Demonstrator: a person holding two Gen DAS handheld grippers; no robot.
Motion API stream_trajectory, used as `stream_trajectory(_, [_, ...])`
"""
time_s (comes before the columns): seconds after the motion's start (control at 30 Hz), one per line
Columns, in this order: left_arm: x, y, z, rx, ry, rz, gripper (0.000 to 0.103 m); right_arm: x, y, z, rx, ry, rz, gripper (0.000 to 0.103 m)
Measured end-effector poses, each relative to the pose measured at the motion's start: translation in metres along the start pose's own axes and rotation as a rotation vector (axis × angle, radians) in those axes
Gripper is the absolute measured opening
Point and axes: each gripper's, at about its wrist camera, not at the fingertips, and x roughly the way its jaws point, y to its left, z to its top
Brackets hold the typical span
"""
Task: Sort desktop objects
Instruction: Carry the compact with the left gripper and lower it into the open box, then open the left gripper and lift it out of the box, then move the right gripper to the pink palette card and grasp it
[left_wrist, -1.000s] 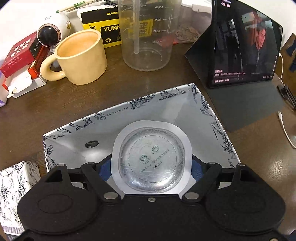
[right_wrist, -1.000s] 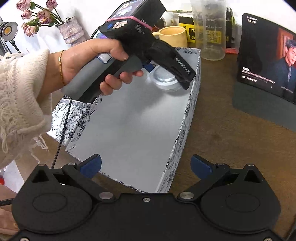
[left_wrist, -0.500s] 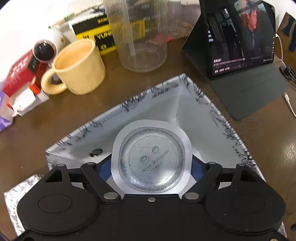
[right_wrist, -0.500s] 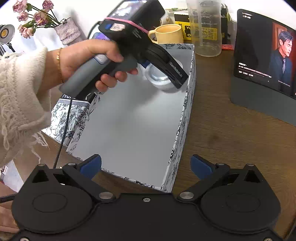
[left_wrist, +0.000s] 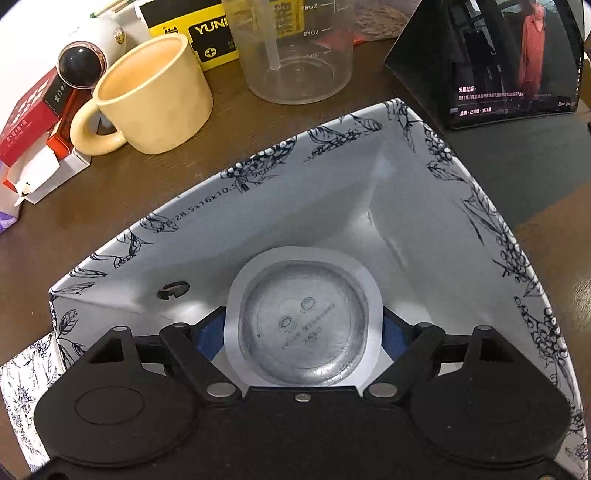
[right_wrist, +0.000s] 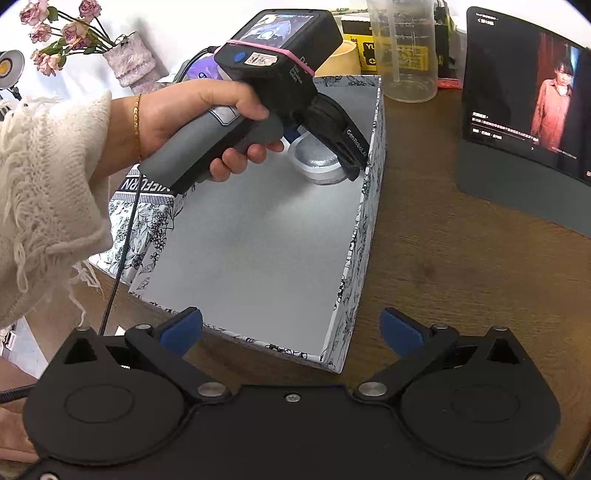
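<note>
Foil-lidded cup in left hand-held gripper, near box far corner.

A hand at upper left holds the left gripper clamped on a foil cup inside an open box. The right gripper, bottom, gapes empty.

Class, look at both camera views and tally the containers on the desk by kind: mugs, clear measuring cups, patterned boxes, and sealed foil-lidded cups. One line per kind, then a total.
Mugs: 1, the cream mug
Clear measuring cups: 1, the measuring cup
Patterned boxes: 1, the open floral box
Sealed foil-lidded cups: 1, the foil-lidded cup in the left gripper jaws
Total: 4
</note>
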Motion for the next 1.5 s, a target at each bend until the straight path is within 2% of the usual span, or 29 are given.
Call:
stream_trajectory(0.13, [-0.016, -0.003, -0.001, 0.023, -0.006, 0.001, 0.084, -0.006, 0.003, -0.002, 0.007, -0.022, -0.016, 0.103])
stream_trajectory(0.23, [-0.037, -0.008, -0.006, 0.075, -0.017, 0.005, 0.090, -0.010, 0.006, -0.004, 0.012, -0.038, -0.029, 0.103])
stream_trajectory(0.3, [-0.055, -0.012, -0.010, 0.109, -0.040, 0.003, 0.096, -0.013, 0.007, -0.005, 0.015, -0.049, -0.037, 0.103])
stream_trajectory(0.47, [-0.107, -0.009, -0.030, 0.127, -0.142, -0.057, 0.097, -0.020, 0.012, -0.008, 0.023, -0.076, -0.058, 0.103])
stream_trajectory(0.63, [-0.166, 0.007, -0.070, 0.080, -0.294, -0.121, 0.101, -0.044, 0.034, -0.015, -0.020, -0.165, -0.104, 0.103])
stream_trajectory(0.73, [-0.191, 0.023, -0.105, 0.057, -0.375, -0.121, 0.103, -0.057, 0.052, -0.019, -0.053, -0.207, -0.119, 0.103])
stream_trajectory(0.8, [-0.205, 0.034, -0.132, 0.046, -0.401, -0.105, 0.103, -0.062, 0.065, -0.022, -0.073, -0.222, -0.114, 0.103])
stream_trajectory(0.93, [-0.224, 0.058, -0.184, 0.012, -0.415, -0.060, 0.103, -0.051, 0.091, -0.024, -0.191, -0.195, -0.073, 0.103])
stream_trajectory(1.13, [-0.234, 0.097, -0.260, -0.067, -0.390, 0.007, 0.103, -0.027, 0.132, -0.026, -0.398, -0.132, 0.000, 0.103])
stream_trajectory(1.43, [-0.225, 0.141, -0.343, -0.223, -0.291, 0.011, 0.103, 0.009, 0.192, -0.028, -0.707, -0.034, 0.112, 0.103])
stream_trajectory(1.5, [-0.224, 0.143, -0.355, -0.240, -0.279, 0.016, 0.103, 0.008, 0.224, -0.039, -0.761, 0.010, 0.122, 0.103])
